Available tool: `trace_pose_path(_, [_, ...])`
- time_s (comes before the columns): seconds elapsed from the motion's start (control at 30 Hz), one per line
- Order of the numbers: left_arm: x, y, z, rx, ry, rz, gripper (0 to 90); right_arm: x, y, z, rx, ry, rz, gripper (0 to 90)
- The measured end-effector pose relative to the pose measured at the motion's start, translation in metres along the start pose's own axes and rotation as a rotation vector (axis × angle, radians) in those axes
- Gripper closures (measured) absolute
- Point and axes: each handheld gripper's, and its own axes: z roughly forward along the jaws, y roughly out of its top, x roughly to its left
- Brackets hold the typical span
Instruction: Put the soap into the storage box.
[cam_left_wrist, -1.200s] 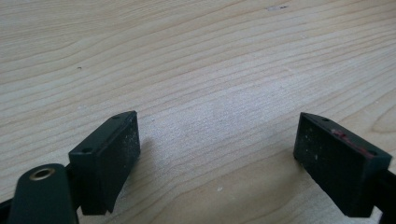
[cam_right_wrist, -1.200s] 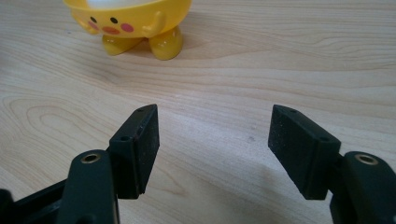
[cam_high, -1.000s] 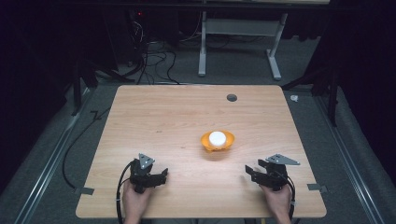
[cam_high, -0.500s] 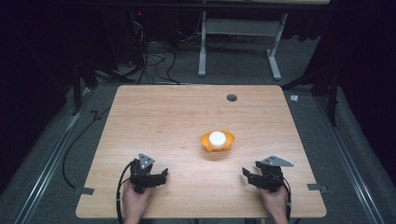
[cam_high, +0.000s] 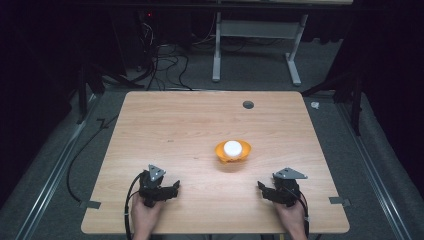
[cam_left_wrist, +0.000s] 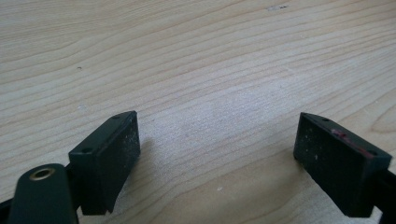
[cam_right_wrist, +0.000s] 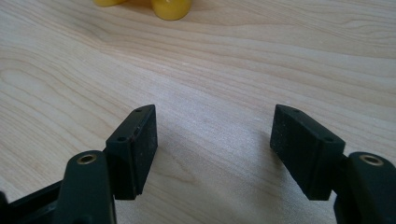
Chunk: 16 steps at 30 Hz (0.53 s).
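both gripper (cam_high: 175, 186) (cam_high: 260, 186) jaws apart, empty

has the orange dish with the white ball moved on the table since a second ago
No. The orange dish with the white ball sits at the same spot below and left of the table's dark hole, with both grippers well short of it.

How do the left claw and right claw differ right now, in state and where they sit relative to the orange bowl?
The left claw sits farther from the orange bowl than the right claw. The left claw's own view takes in bare table ahead, while the right claw's view catches the bowl's yellow-orange edge at the top. The right claw's jaws have just been opening, with nothing between them. Shared: both are open, empty, low over the table's near edge.
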Motion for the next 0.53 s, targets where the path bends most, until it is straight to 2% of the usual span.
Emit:
trace_pose_path(0.07, [0.0, 0.0, 0.0, 0.0, 0.0, 0.0, 14.9, 0.0033, 0.0006, 0.001, 0.007, -0.013, -0.019, 30.5])
trace_pose_path(0.53, [0.0, 0.0, 0.0, 0.0, 0.0, 0.0, 14.9, 0.0051, 0.0014, 0.0019, 0.01, -0.011, -0.018, 29.1])
